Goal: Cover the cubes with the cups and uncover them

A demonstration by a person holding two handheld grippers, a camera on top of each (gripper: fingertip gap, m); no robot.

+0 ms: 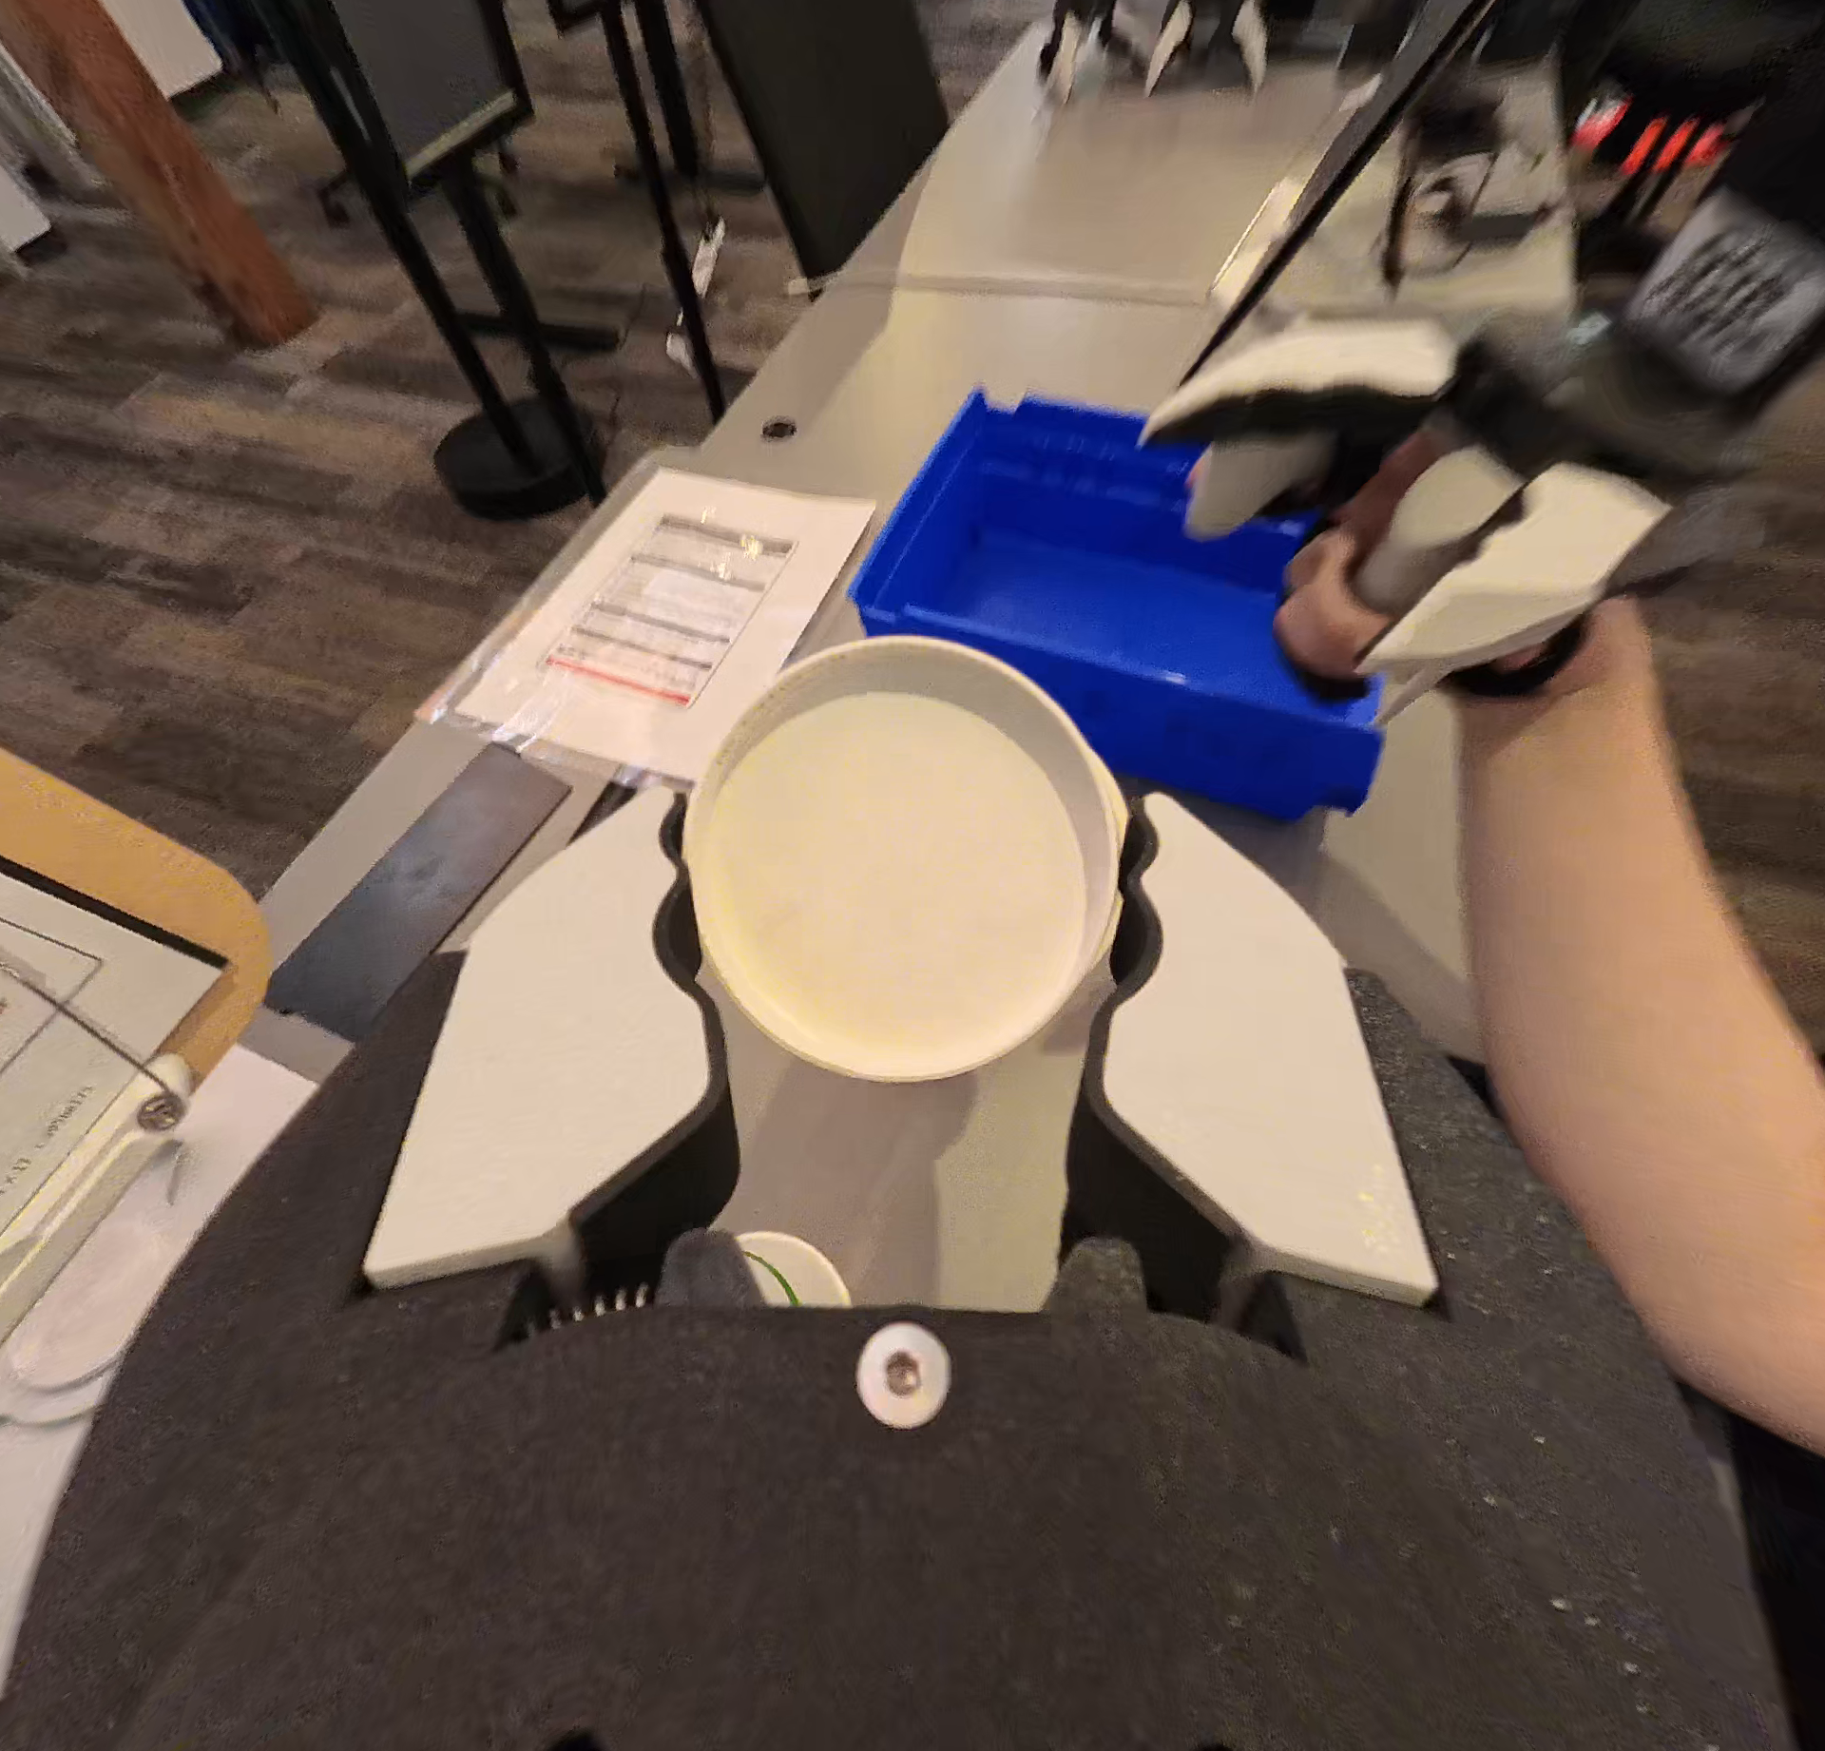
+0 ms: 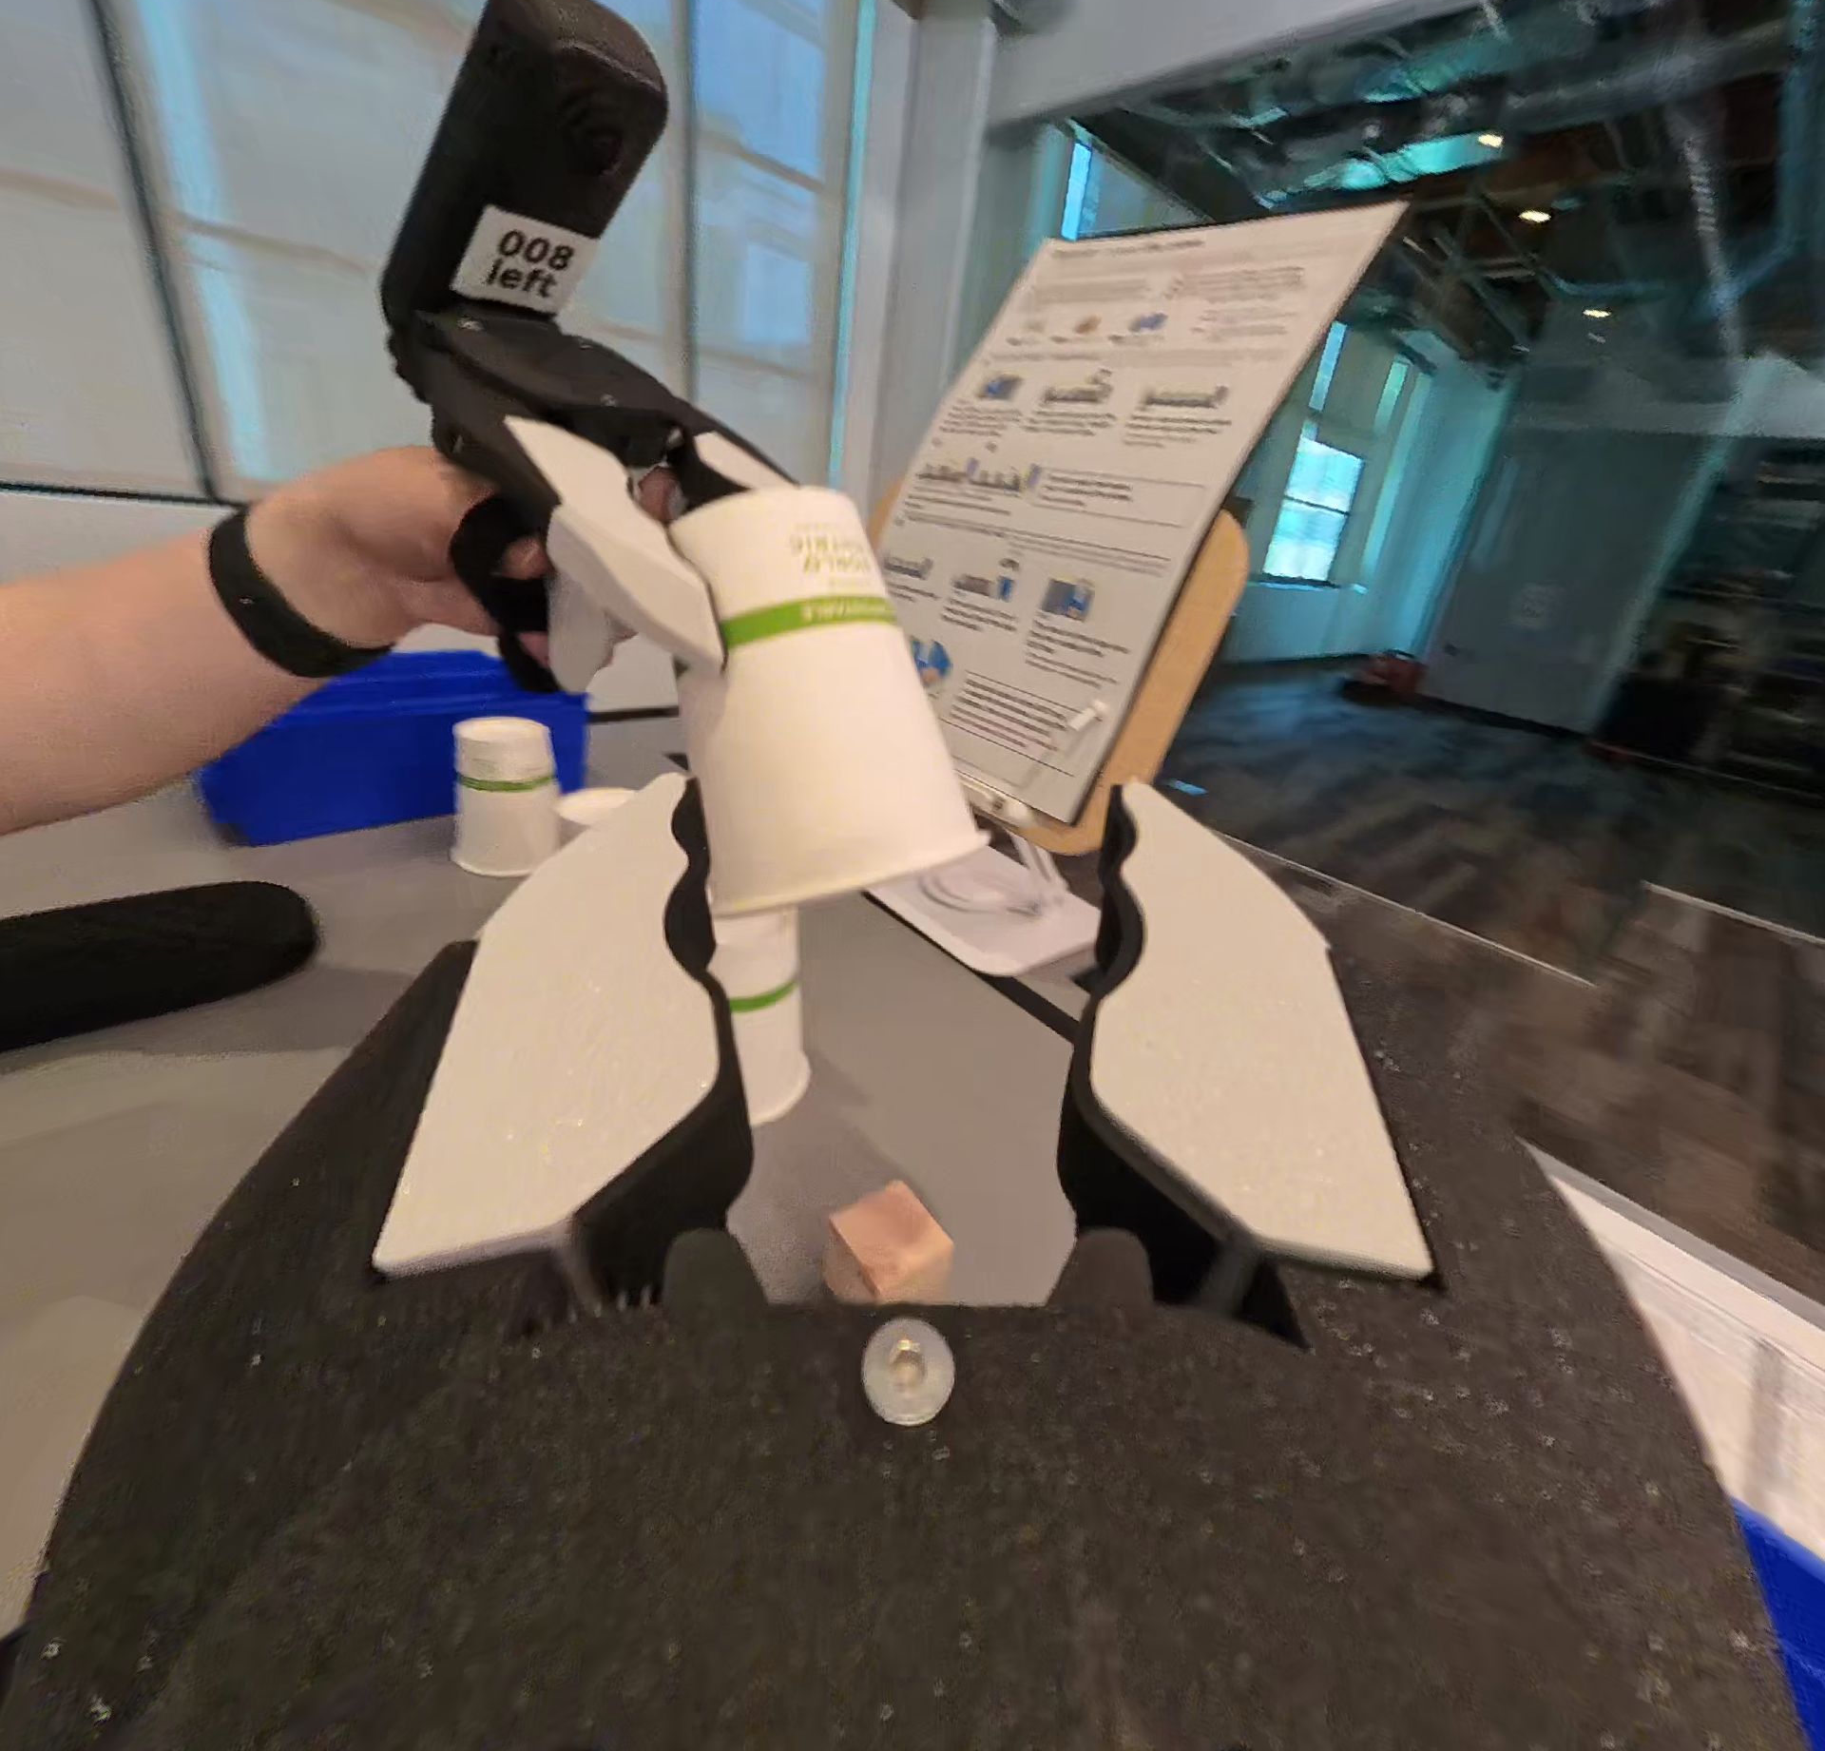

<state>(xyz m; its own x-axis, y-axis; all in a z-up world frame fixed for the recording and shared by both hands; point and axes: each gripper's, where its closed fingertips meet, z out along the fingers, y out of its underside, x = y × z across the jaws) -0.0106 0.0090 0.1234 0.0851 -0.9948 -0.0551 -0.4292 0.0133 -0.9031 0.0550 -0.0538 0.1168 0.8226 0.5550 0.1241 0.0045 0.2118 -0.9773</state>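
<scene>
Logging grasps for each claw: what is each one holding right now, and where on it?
Left claw grips an upside-down paper cup near its base; right claw is open, empty.

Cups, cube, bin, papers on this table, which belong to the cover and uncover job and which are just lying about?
Job:
held cup in left gripper
two upside-down cups
wooden cube
right gripper, open

Lying about:
blue bin
bagged sheet
instruction board
black roll
</scene>
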